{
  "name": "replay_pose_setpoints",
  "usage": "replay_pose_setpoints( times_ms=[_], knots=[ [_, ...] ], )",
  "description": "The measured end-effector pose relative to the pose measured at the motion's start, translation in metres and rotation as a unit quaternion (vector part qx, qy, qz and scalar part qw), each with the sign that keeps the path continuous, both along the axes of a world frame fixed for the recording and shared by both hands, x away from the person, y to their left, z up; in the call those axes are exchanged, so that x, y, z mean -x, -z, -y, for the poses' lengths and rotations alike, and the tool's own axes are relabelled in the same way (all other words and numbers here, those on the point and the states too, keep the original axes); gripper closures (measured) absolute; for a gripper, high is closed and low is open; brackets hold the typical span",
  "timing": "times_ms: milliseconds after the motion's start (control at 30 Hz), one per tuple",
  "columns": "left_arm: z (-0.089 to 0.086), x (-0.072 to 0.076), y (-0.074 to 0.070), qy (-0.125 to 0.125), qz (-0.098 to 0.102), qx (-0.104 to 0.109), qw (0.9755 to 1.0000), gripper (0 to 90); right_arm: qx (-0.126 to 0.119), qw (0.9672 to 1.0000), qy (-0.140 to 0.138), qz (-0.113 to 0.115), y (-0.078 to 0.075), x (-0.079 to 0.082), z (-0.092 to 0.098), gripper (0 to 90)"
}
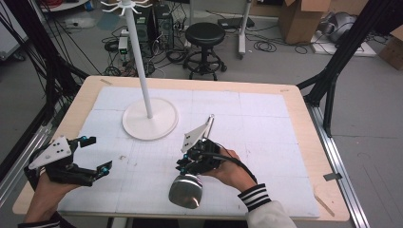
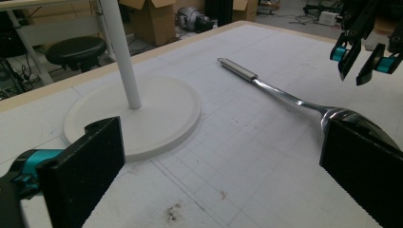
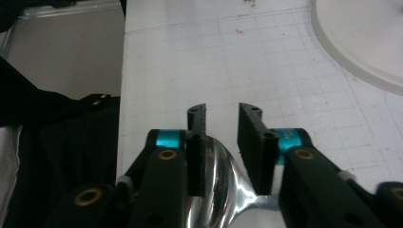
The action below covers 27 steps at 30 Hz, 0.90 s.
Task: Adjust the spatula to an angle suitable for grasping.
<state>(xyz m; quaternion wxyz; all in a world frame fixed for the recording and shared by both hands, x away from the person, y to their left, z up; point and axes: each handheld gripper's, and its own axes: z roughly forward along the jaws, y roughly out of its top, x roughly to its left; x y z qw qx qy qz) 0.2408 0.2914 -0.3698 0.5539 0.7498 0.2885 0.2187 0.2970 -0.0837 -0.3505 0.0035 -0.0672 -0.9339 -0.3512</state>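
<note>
- Now, in the high view, we see the left tongs [image 1: 97,154] at the lower left of the frame, held in a hand [image 1: 45,194] over the white mat [image 1: 266,118] on the bench [image 1: 309,156]; their jaws stand wide apart with nothing between them.
- We see the right tongs [image 1: 187,166] at lower centre, gripped by the other hand [image 1: 233,171], which wears a striped cuff [image 1: 254,195].
- In the right gripper view, we find the jaws parted, straddling the neck of a steel ladle [image 3: 218,190]; whether the pads touch the metal we cannot tell.
- We see the ladle's bowl [image 1: 186,191] near the bottom edge of the high view, and its handle [image 1: 208,124] running up and to the right, toward the centre of the mat.
- We note a white stand [image 1: 150,118] with a round base and an upright pole at upper left centre, apart from the ladle.
- In the left gripper view, the ladle handle [image 2: 237,70] lies flat on the mat, just right of the stand's base [image 2: 161,114].
</note>
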Motion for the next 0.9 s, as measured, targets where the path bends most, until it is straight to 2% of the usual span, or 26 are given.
replay_pose_setpoints(
  times_ms=[33, 67, 100, 233, 433, 567, 633, 733, 800, 900],
  knots=[
    [0.000, 0.000, 0.000, 0.001, 0.000, 0.000, 1.0000, 1.7, 0.000, 1.0000, 0.000, 0.000, 0.000, 0.000, 0.000, 79.6],
    [0.000, 0.000, 0.000, 0.001, 0.000, 0.000, 1.0000, 1.7, 0.016, 0.9999, 0.005, 0.000, 0.003, 0.001, -0.006, 83.8],
    [0.000, 0.000, 0.000, 0.001, 0.000, 0.000, 1.0000, 1.7, 0.016, 0.9999, 0.005, 0.000, 0.003, 0.001, -0.006, 83.8],
    [0.001, 0.000, 0.001, 0.006, 0.000, 0.000, 1.0000, 1.7, 0.030, 0.9995, -0.009, -0.005, 0.011, -0.001, -0.017, 89.4],
    [-0.001, 0.000, 0.000, 0.003, 0.001, 0.002, 1.0000, 1.7, 0.047, 0.9987, -0.017, -0.009, 0.019, -0.002, -0.027, 89.5],
    [-0.001, 0.000, -0.001, 0.003, 0.002, 0.002, 1.0000, 1.7, 0.048, 0.9985, -0.024, -0.007, 0.024, 0.000, -0.033, 89.5],
    [-0.001, 0.000, -0.001, 0.004, 0.003, 0.002, 1.0000, 1.7, 0.047, 0.9987, -0.016, -0.006, 0.026, 0.001, -0.036, 89.5],
    [-0.001, 0.000, -0.001, 0.004, 0.002, 0.003, 1.0000, 1.7, 0.052, 0.9985, -0.018, -0.002, 0.029, 0.002, -0.039, 89.6],
    [-0.001, 0.000, -0.001, 0.003, 0.002, 0.002, 1.0000, 1.7, 0.068, 0.9973, -0.025, -0.008, 0.035, 0.005, -0.045, 89.6],
    [-0.001, 0.000, -0.001, 0.002, 0.002, 0.002, 1.0000, 1.7, 0.068, 0.9973, -0.028, -0.011, 0.039, 0.006, -0.049, 89.6]
  ],
)
